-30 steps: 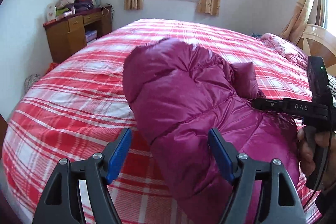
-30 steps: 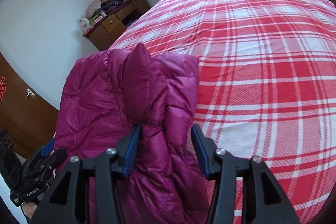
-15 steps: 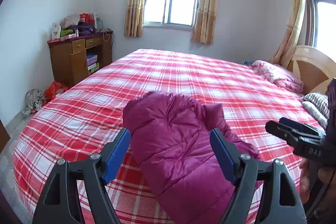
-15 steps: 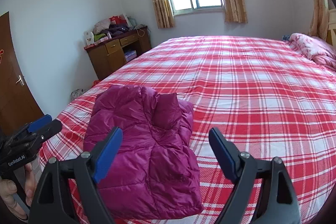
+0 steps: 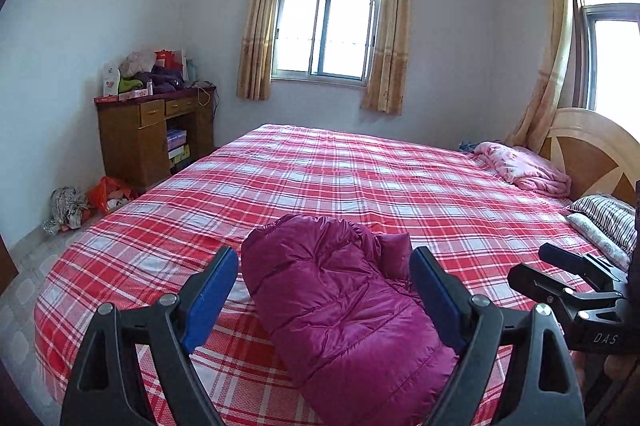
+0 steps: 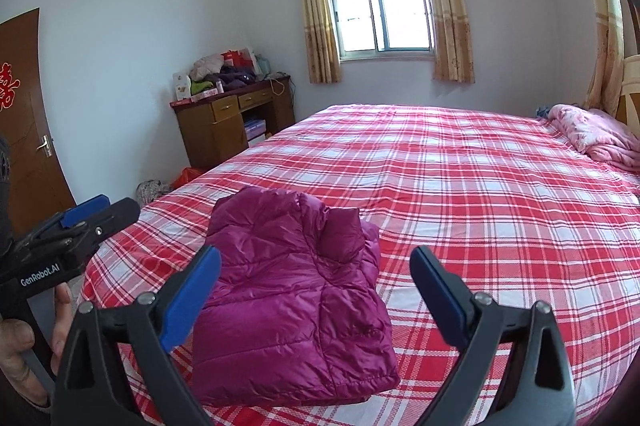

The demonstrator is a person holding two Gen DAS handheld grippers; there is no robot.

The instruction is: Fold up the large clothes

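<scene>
From the left wrist view, the left gripper (image 5: 324, 290) hangs above the bed (image 5: 360, 178), its 2 blue-padded fingers (image 5: 210, 294) spread wide and opening further, pinching nothing. The magenta puffer jacket (image 5: 336, 310) lies folded into a bundle on the red plaid cover, below and beyond the fingers, apart from them. At the right edge the right gripper (image 5: 560, 268) shows only in part. From the right wrist view, the right gripper (image 6: 316, 290) is likewise spread and opening, empty, with the jacket (image 6: 292, 290) flat near the bed's (image 6: 480, 186) near-left corner. The left gripper (image 6: 96, 212) shows at left, probably gripped by a hand (image 6: 24, 342).
</scene>
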